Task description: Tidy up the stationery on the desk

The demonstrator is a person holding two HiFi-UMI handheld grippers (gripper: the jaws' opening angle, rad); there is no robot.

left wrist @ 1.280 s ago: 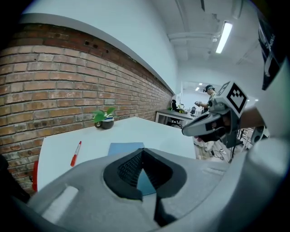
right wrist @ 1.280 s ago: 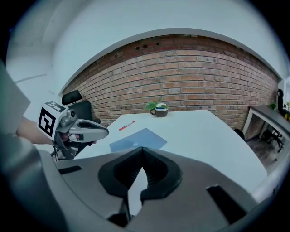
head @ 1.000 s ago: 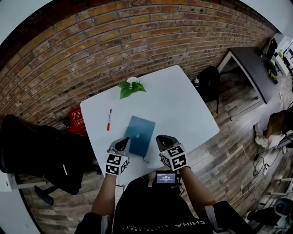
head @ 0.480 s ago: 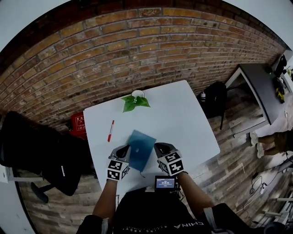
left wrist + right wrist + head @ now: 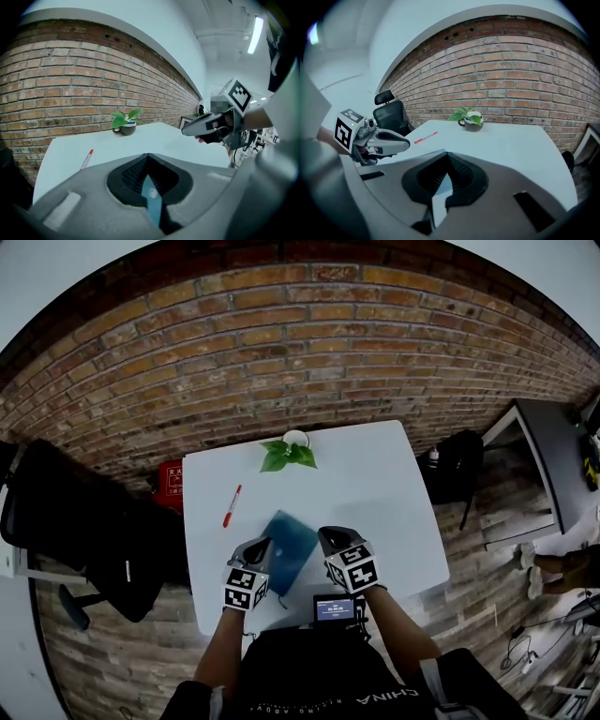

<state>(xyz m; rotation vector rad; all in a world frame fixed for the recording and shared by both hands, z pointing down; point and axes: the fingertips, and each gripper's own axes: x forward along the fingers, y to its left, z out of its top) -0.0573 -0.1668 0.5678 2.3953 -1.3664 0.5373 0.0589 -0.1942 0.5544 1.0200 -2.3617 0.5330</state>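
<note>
The left tool [image 5: 260, 547] and right tool [image 5: 327, 539] are each pinching opposite edges of the thin blue rectangular notebook [image 5: 292, 542] over the white tabletop [image 5: 375, 488].

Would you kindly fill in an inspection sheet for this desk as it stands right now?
Surface: white table, few things on it.
Job's things: blue notebook near the front edge; red pen lying apart to its left.
Clutter: potted plant at the far edge.
Grippers: left claw and right claw both shut on the notebook's side edges.
Cables: nothing seen on the table.
Surroundings: brick wall behind, black office chair at left, black bag at right, plank floor.
</note>
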